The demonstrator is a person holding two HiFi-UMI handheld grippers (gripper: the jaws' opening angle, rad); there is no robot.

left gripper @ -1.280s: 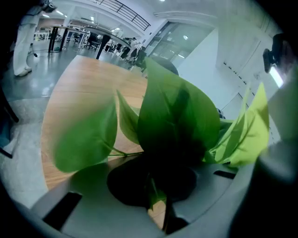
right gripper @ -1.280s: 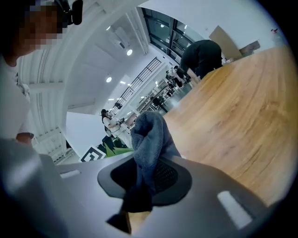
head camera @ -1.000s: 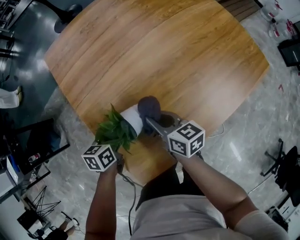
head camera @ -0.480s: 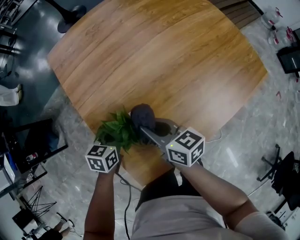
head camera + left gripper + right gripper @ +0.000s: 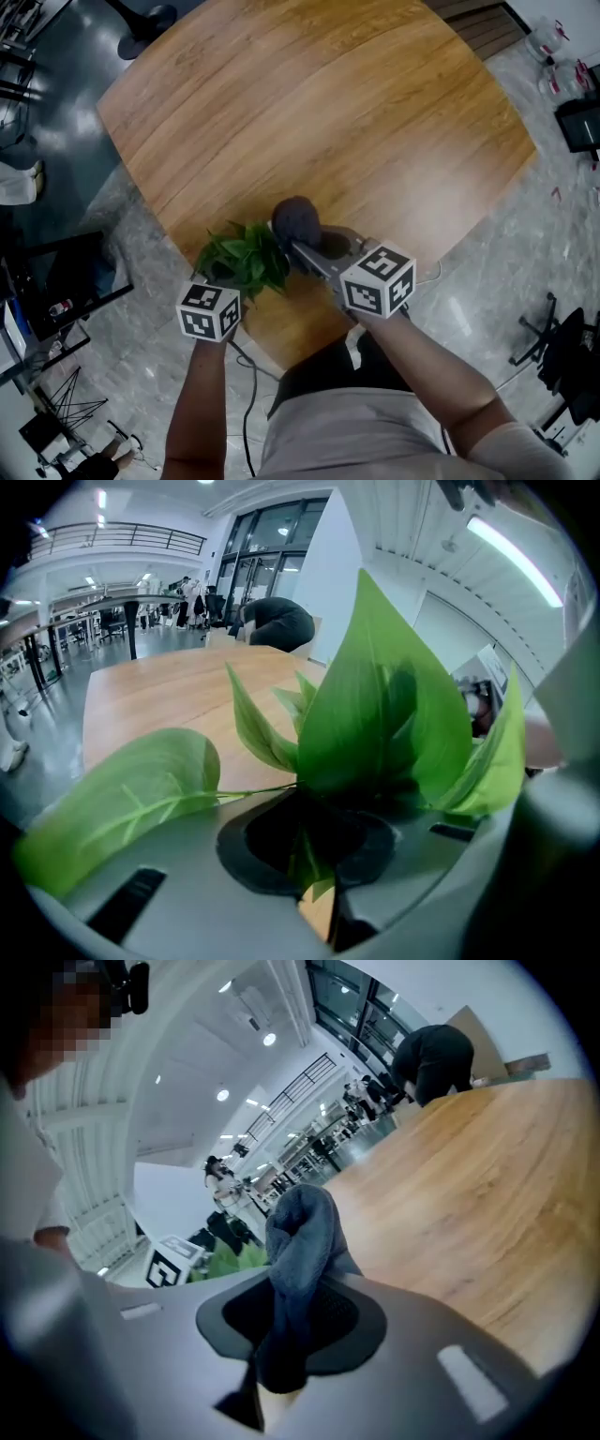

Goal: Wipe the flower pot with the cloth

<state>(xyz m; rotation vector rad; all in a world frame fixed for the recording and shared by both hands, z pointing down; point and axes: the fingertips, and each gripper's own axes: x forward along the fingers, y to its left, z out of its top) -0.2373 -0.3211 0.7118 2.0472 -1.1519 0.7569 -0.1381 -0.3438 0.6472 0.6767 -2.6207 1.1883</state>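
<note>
Pinched a soft, bunched dark-grey cloth point(image 5: 300, 1232) in the right gripper point(image 5: 281, 1335), at two o'clock of the leafy plant point(image 5: 246, 261). Pressed the left gripper point(image 5: 314, 855) close on smooth green stems and leaves, pot hidden beneath, near the grained wooden table's point(image 5: 328, 112) six o'clock edge.

Round-cornered wooden table point(image 5: 328, 103) spreading ahead of the right gripper point(image 5: 298, 246), grey tiled floor point(image 5: 487, 300) to its right, person point(image 5: 433, 1054) in dark clothes bending at the far edge
</note>
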